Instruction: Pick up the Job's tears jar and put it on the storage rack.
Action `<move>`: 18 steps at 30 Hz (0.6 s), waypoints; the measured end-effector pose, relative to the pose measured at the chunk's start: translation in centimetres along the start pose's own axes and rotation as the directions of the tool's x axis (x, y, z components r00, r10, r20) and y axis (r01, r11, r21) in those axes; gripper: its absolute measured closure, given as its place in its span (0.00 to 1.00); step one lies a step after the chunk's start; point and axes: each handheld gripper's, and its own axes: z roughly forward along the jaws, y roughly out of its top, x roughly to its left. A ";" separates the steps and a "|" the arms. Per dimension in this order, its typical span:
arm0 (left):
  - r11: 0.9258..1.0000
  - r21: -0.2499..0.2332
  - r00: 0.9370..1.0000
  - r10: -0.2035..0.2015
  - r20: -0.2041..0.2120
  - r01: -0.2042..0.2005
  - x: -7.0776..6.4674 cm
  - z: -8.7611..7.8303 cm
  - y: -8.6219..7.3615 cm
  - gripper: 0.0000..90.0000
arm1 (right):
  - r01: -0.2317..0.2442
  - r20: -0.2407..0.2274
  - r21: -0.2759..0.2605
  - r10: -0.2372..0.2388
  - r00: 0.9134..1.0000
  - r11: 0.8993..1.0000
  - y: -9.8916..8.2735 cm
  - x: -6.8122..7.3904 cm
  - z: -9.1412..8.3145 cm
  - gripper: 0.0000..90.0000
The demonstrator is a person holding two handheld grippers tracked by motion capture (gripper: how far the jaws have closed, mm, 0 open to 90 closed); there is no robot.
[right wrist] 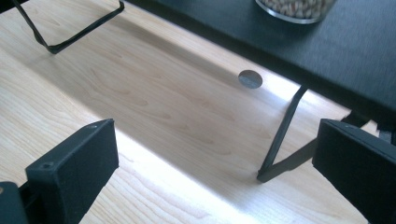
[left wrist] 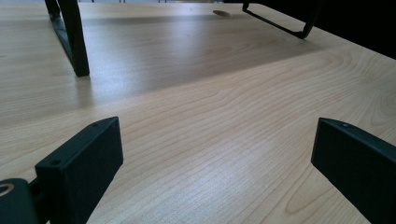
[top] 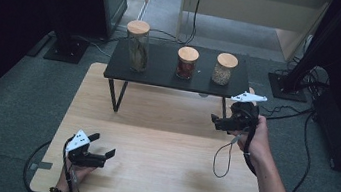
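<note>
Lower left of the high view was where I had the left gripper (top: 102, 148), its jaws spread wide and holding nothing, low over the wooden worktop (top: 162, 140). Along the top centre, a black shelf (top: 162, 69) carried three cork-lidded jars: a tall jar (top: 137, 46), a red-filled jar (top: 186, 63) and a pale-filled jar (top: 225, 69). At centre right, I kept the right gripper (top: 216, 121) wide and empty, near the shelf's right leg, below the pale-filled jar.

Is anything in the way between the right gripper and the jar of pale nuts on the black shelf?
Nothing visible blocks it. The right gripper, jaws open, sits below the shelf's front edge, with the nut jar just beyond.
</note>
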 end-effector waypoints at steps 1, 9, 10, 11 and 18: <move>1.000 -0.001 1.000 -0.001 0.000 0.001 0.0 0.0 0.0 0.02 | -0.002 0.000 -0.003 0.002 1.000 1.000 -0.4 0.0 0.0 0.00; 1.000 0.003 1.000 0.000 0.001 0.000 0.0 0.0 0.1 0.02 | -0.012 -0.022 -0.032 0.012 1.000 0.999 -3.7 -0.2 0.4 0.00; 1.000 0.004 1.000 0.002 0.000 -0.002 0.0 0.0 0.1 0.02 | -0.006 -0.022 -0.032 0.005 1.000 0.999 -4.0 -0.2 0.4 0.00; 1.000 0.004 1.000 0.001 0.001 -0.001 0.0 0.0 0.1 0.02 | -0.002 -0.019 -0.032 0.001 1.000 0.999 -4.4 -0.1 0.5 0.00; 1.000 0.006 1.000 0.000 -0.001 0.000 0.0 0.1 0.1 0.02 | -0.012 -0.030 -0.045 0.011 0.999 0.999 -6.8 -0.2 1.0 0.00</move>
